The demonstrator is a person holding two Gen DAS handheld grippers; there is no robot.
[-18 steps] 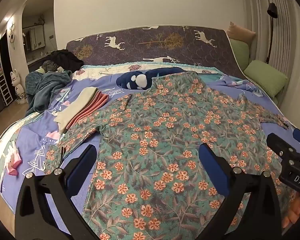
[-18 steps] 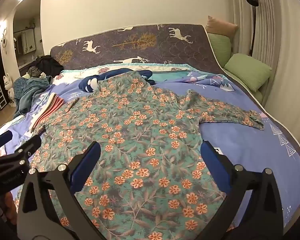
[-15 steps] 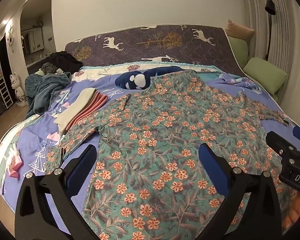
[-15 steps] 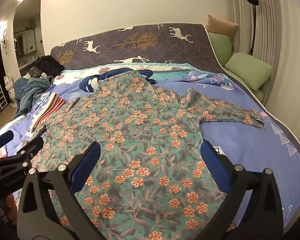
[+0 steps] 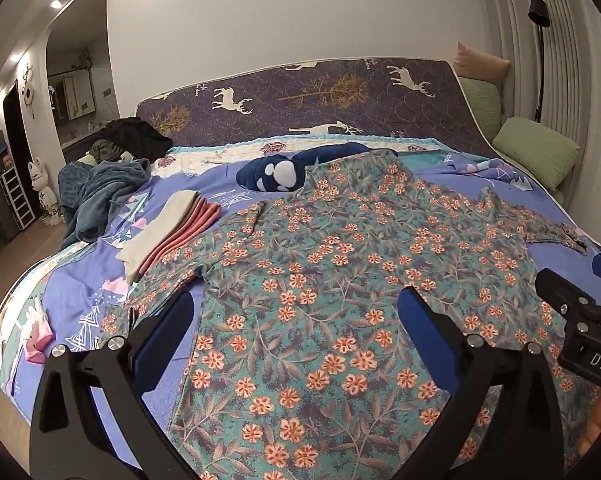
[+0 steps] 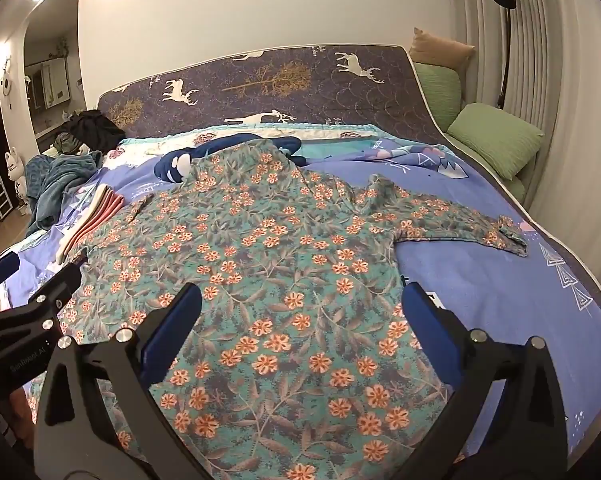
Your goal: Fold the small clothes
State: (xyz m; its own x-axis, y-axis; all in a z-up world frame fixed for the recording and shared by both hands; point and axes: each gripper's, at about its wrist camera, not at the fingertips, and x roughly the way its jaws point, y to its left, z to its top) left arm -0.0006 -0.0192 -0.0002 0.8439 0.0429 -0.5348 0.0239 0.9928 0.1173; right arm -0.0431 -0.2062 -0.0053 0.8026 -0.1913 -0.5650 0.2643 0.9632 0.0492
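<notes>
A teal shirt with orange flowers (image 5: pixel 340 280) lies spread flat on the blue bedspread (image 5: pixel 76 304), both sleeves out to the sides; it also shows in the right wrist view (image 6: pixel 268 264), with its right sleeve (image 6: pixel 460 224) stretched across the blue cover. My left gripper (image 5: pixel 294 320) is open and empty, hovering above the shirt's lower left part. My right gripper (image 6: pixel 300 316) is open and empty above the shirt's lower right part. Each gripper shows at the edge of the other's view.
A stack of folded clothes (image 5: pixel 172 232) lies left of the shirt. A navy plush toy (image 5: pixel 284 168) lies under the shirt's collar end. A crumpled teal blanket (image 5: pixel 96 192) and dark clothes lie at the far left. Green pillows (image 6: pixel 496 140) stand at the right. The bed's front edge is close below.
Both grippers have risen and pulled back slightly, so the shirt sits a little lower in both views. The shirt has not moved and the jaws stay open.
</notes>
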